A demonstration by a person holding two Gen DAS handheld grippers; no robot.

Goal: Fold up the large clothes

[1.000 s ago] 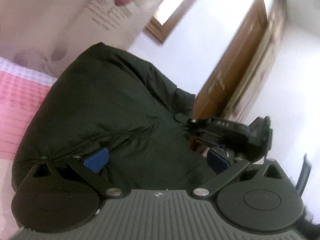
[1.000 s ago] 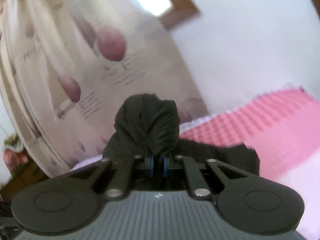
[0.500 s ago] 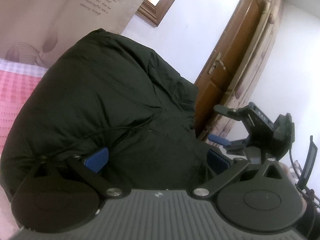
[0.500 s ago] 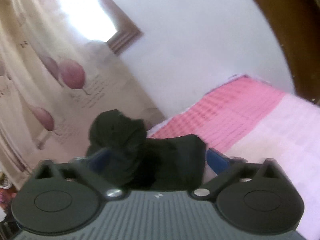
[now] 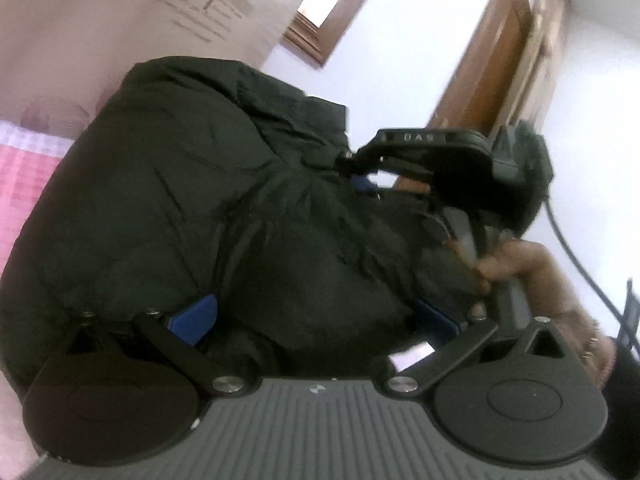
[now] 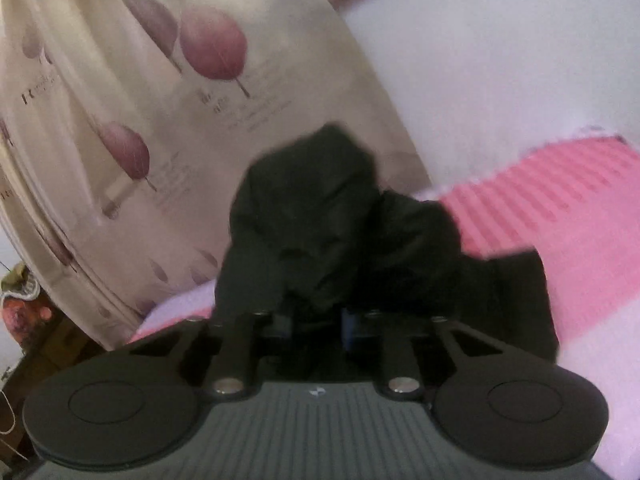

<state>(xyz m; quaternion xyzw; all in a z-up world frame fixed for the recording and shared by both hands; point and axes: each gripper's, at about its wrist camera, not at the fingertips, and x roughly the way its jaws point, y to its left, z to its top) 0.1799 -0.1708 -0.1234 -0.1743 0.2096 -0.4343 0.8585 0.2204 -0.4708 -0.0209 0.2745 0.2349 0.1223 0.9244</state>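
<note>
The left gripper (image 5: 316, 320) stood spread wide, the black jacket (image 5: 192, 200) bulging between its blue pads (image 5: 194, 318). The right gripper (image 6: 316, 320) pinched a bunched fold of jacket (probably a sleeve or hood, blurred). Beyond lay the pink bedspread (image 6: 560, 200), then the leaf-print curtain (image 6: 140, 100) and wooden door (image 5: 492, 64).

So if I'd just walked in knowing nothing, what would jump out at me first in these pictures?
A big dark puffy jacket fills the left wrist view, bulging between the spread blue pads of the left gripper. In the right wrist view the right gripper is pinched shut on a bunched part of it. Behind lie a pink bedspread at right and a cream curtain with purple leaves at left.
</note>
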